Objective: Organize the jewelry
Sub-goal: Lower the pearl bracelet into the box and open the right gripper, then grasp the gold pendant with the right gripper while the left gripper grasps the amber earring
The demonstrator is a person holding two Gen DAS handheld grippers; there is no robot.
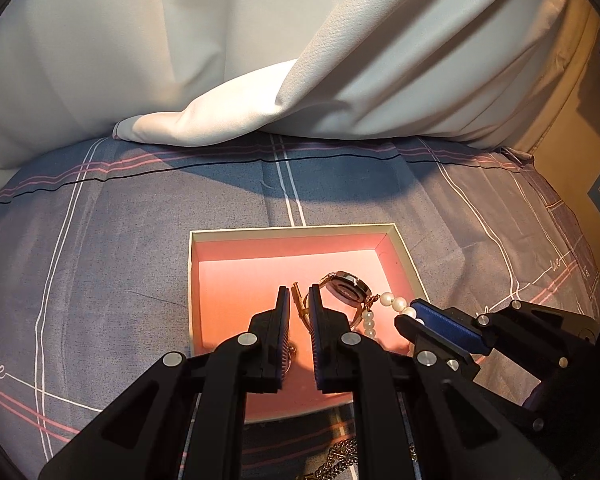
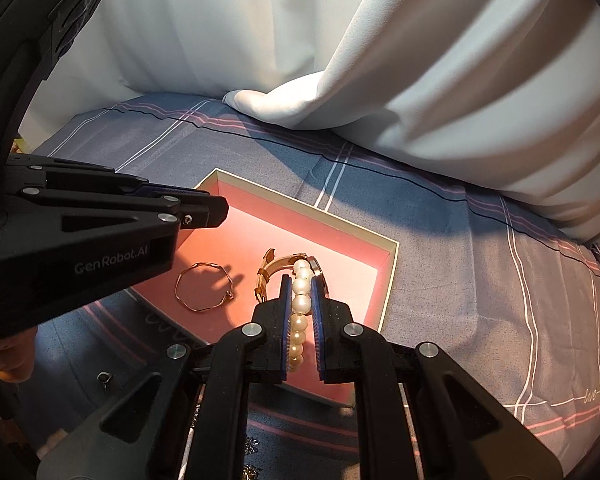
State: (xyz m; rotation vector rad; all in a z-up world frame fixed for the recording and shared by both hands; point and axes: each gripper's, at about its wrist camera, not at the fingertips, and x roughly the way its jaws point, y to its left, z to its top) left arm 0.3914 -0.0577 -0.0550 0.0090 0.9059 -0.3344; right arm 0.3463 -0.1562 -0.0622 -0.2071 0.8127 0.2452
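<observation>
The right claw (image 2: 301, 292) was closed on a pearl bracelet (image 2: 299, 322) over the pink-lined box (image 2: 388, 276), beside the watch (image 1: 346, 286). The left claw (image 1: 299, 304) hung slightly open and empty above the box, where a gold bangle (image 2: 202, 286) lay.

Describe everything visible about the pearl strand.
The pearl strand is a string of round, glossy cream-white beads. The right gripper is shut on it, the beads lined up between its fingers above the pink-lined box. Its far end hangs beside the watch, where a small gold clasp shows.
</observation>
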